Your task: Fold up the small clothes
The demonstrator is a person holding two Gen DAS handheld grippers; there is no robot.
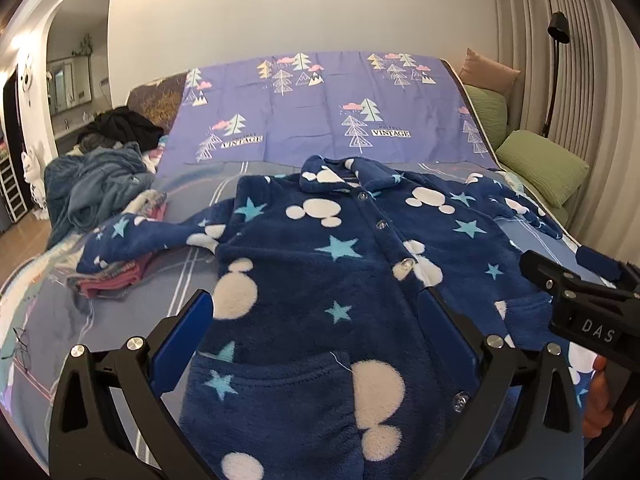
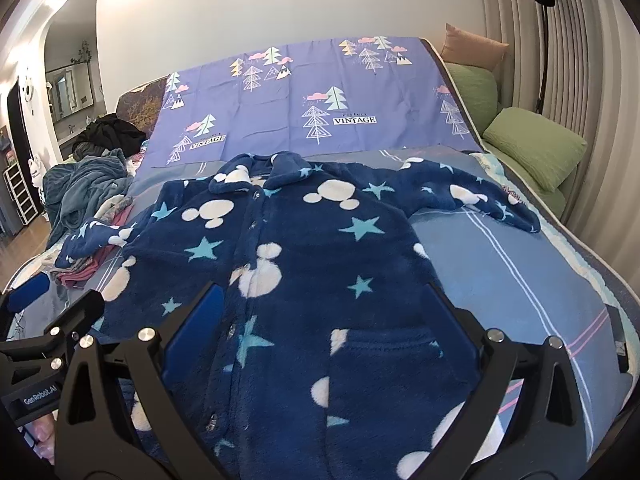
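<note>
A small navy fleece jacket (image 1: 320, 264) with white mouse heads and blue stars lies flat and buttoned on the bed, collar away from me, both sleeves spread out. It also shows in the right wrist view (image 2: 320, 264). My left gripper (image 1: 316, 312) is open and empty, just above the jacket's lower left part. My right gripper (image 2: 324, 308) is open and empty above the lower right part, near a pocket. The right gripper also shows at the right edge of the left wrist view (image 1: 576, 280).
The bed (image 2: 520, 264) has a grey-blue striped sheet and a purple tree-print cover (image 2: 320, 92) behind. A stack of folded clothes (image 1: 112, 276) lies under the left sleeve. Blue and dark garments (image 1: 96, 180) are piled at far left. Green pillows (image 1: 540, 160) lie right.
</note>
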